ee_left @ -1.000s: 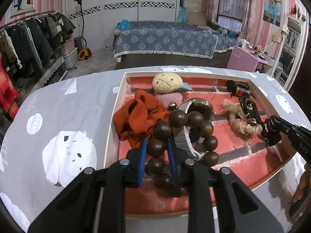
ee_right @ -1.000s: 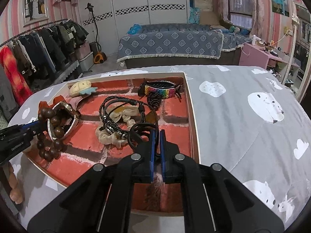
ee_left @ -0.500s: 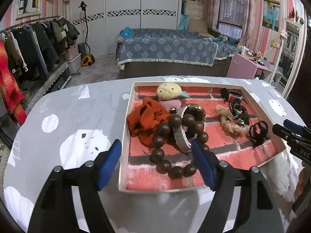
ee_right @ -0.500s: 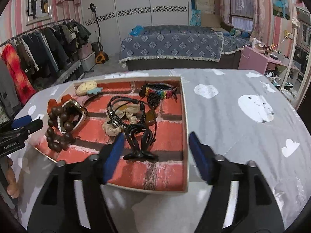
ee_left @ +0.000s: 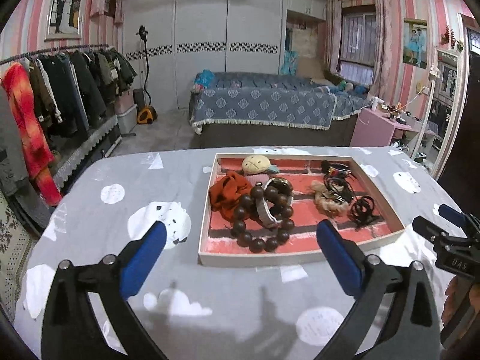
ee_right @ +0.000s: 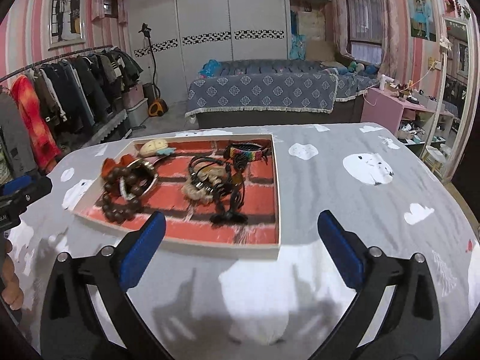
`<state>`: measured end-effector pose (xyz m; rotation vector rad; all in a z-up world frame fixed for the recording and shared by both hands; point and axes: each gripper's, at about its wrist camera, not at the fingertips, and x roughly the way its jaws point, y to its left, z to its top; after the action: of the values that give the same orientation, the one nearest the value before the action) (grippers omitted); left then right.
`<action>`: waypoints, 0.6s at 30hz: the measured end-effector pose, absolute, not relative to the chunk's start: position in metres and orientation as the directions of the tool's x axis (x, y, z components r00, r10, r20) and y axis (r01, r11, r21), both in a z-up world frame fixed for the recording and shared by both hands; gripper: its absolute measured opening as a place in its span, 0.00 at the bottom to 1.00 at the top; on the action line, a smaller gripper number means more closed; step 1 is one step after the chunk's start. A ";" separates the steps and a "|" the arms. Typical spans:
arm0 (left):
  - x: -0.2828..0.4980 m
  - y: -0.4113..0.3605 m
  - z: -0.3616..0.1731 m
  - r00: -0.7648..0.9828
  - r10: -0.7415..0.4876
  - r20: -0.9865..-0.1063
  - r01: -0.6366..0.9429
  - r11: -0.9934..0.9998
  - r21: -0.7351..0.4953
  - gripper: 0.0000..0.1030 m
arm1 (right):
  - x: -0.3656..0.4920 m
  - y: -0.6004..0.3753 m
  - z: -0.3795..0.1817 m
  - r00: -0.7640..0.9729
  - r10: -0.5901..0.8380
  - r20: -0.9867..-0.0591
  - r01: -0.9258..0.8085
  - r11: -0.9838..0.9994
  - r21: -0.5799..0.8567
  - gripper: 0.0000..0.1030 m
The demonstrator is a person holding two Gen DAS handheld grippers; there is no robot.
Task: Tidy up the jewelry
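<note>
Lower frame, both views: left gripper (ee_left: 240, 241) and right gripper (ee_right: 241, 232) opening wide, nothing between, clear of tray (ee_left: 258, 259); drop-off probably done, next pick needs a fresh target.

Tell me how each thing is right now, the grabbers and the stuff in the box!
Left gripper: jaws opening wide, nothing between them.
Right gripper: jaws opening wide, holding nothing.
Tray: flat on the table, uncovered.
Bead bracelet: lying in the tray, let go.
Black clip: lying in the tray, let go.
Orange scrunchie: bunched beside the beads.
Wardrobe doors: shut.
</note>
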<state>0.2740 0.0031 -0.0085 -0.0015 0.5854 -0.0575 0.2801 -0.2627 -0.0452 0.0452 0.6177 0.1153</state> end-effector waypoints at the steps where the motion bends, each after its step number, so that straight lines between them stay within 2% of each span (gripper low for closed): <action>1: 0.267 0.003 -0.006 0.835 -0.049 -0.549 0.050 0.999 -0.014 0.96 | 0.274 -0.261 -0.043 0.811 0.120 -0.573 -0.095 0.993 0.074 0.96; 6: 0.228 0.002 0.000 0.841 -0.046 -0.539 0.021 0.998 -0.053 0.96 | 0.230 -0.256 -0.032 0.839 0.111 -0.532 -0.100 0.994 0.050 0.96; 18: 0.163 -0.003 -0.008 0.843 0.028 -0.537 -0.056 0.998 -0.037 0.96 | 0.154 -0.252 -0.020 0.871 0.106 -0.479 -0.106 0.994 0.028 0.96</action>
<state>0.1633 -0.0026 -0.0083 -0.0514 0.5655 0.0442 0.1540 -0.2517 -0.0204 0.0005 0.5010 0.1105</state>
